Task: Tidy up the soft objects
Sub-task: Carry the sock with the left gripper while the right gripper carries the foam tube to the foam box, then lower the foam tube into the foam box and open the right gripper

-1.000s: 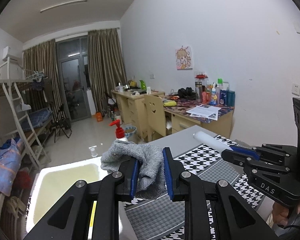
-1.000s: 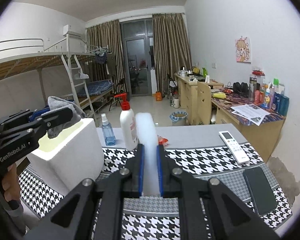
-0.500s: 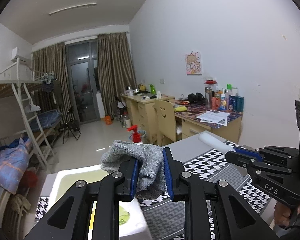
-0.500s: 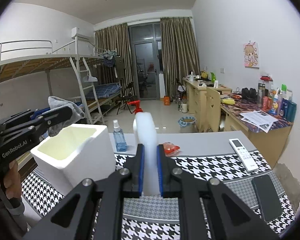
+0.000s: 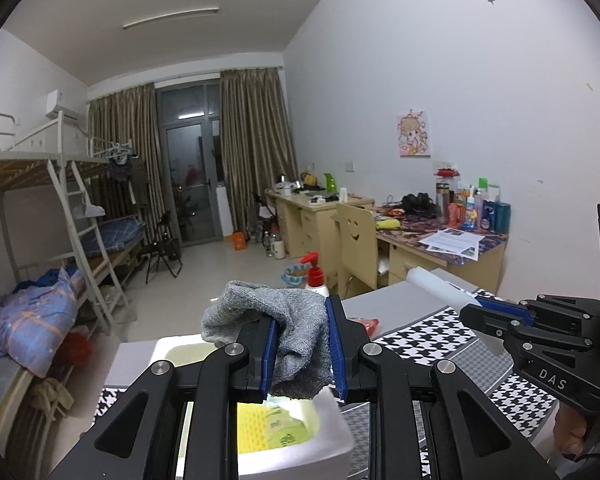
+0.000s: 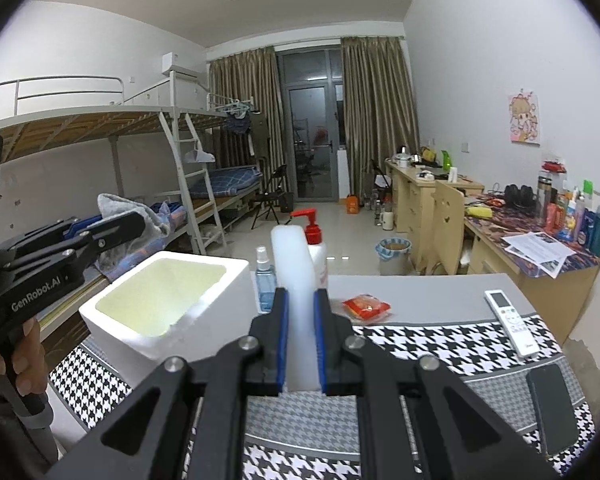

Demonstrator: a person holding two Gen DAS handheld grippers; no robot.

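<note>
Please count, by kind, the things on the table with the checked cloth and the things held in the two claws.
Soft things in the claws: 2 (grey cloth, white foam piece)
Bottles: 2 (pump bottle, blue spray bottle)
Foam box: 1
Red packet: 1
Remote control: 1
Phone: 1
Total: 8

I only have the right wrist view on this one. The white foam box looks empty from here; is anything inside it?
Observer: Yes. The left wrist view looks down into the white foam box and shows a yellow-green packet lying inside.
Operator: What is the left gripper holding? I see only grey fabric behind its fingers.
Observer: The left gripper is shut on a grey towel, bunched up between its blue pads.
Operator: Where is the towel relative to the box?
Observer: It hangs just above the box's open top, its lower edge not yet inside.
</note>
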